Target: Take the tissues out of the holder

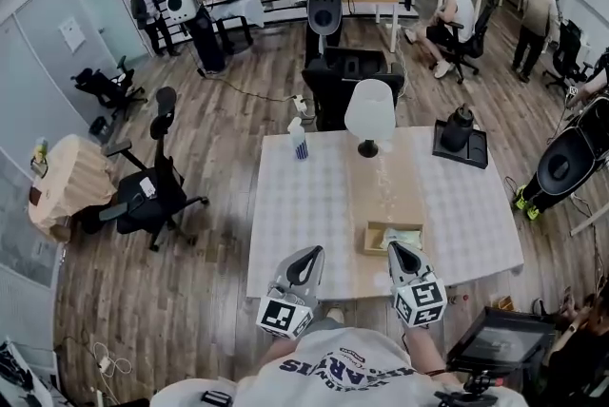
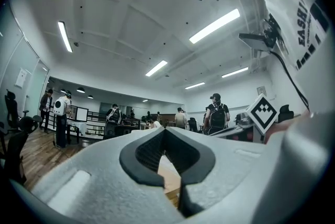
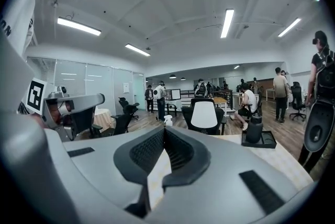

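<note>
In the head view, we see the holder (image 1: 371,240) with the tissues (image 1: 403,235) inside on the table (image 1: 304,205), just beyond our right gripper (image 1: 401,251). Our left gripper (image 1: 307,255) hovers well apart from it. In the left gripper view, our fingers (image 2: 146,152) are clenched together on nothing. In the right gripper view, the fingers (image 3: 144,154) are likewise clenched and empty.

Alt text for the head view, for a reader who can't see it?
A person holds the left gripper and right gripper, both shut and empty, over the near edge of a white table, the right one nearest the wooden tissue holder. A white lamp, a spray bottle and a black jug stand at the far side.
</note>
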Tool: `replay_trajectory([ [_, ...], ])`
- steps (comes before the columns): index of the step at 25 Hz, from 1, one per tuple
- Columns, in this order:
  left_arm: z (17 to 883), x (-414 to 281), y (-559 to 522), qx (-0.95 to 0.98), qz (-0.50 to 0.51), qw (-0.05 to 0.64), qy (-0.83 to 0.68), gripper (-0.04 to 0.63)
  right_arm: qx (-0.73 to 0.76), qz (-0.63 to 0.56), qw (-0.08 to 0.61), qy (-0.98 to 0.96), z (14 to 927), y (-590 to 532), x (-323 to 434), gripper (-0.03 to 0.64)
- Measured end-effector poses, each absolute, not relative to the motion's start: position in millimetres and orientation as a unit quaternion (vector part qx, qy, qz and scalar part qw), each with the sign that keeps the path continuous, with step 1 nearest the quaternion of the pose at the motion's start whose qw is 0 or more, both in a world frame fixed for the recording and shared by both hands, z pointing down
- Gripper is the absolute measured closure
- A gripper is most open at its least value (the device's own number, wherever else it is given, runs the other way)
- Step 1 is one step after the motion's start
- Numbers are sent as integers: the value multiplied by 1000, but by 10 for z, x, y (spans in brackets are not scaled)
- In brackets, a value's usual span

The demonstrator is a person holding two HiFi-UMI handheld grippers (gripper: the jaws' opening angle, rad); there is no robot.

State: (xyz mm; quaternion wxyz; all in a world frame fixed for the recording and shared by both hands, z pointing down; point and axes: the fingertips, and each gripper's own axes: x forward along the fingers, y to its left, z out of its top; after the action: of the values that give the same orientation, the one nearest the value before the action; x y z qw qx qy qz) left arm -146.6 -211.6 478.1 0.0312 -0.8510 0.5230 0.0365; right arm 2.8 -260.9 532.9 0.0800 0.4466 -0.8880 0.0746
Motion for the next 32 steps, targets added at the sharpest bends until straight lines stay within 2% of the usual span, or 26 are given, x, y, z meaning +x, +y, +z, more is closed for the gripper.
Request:
replay_trajectory([
  [12, 4950, -1902, -2631, -852, 39, 18, 522, 592, 444, 77, 88, -888, 5455, -3040, -460, 609],
  [32, 4843, -1311, -2787, -875, 30, 24, 482, 592, 487, 74, 77, -867, 5305, -3136, 178, 607],
])
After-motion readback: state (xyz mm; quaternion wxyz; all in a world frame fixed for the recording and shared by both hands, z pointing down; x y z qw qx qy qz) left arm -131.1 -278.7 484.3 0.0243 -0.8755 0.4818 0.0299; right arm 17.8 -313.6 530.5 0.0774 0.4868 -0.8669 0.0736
